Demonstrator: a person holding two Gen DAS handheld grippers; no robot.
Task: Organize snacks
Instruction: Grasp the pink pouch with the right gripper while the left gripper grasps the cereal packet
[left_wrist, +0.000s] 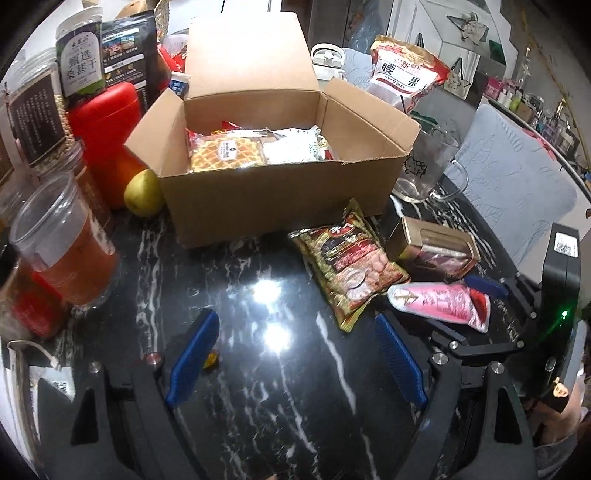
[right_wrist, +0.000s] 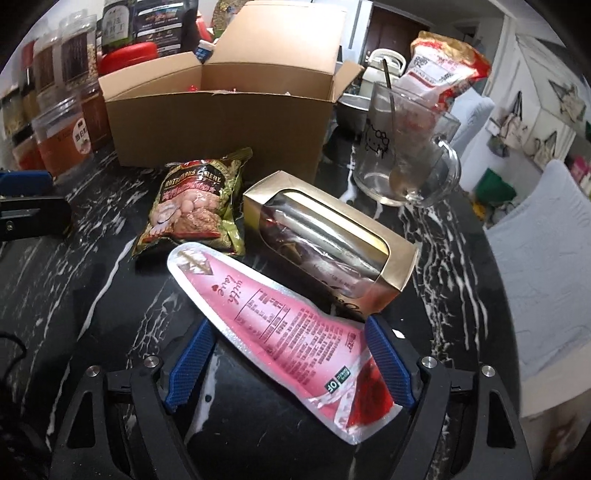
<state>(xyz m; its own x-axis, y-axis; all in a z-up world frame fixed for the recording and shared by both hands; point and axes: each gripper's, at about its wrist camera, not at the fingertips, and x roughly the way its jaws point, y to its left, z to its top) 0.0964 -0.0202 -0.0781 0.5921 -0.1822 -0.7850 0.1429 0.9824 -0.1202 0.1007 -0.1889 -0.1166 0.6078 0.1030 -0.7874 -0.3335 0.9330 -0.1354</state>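
Three loose snacks on the black marble table (left_wrist: 258, 369), in front of the cardboard box (left_wrist: 280, 199): one pink pouch (right_wrist: 280, 332), one green cereal packet (right_wrist: 195, 206), one gold window box (right_wrist: 328, 236). Pouch lies flat between the right gripper (right_wrist: 286, 362) fingers, jaws wide, pads not visibly pressing it. Cardboard box is open, one waffle pack (left_wrist: 225, 155) and other wrappers inside. One glass mug (right_wrist: 406, 155) right of it, one pear (left_wrist: 144, 192) left. Left gripper (left_wrist: 295, 358) is pitched down over bare table, jaws wide, holding nothing.
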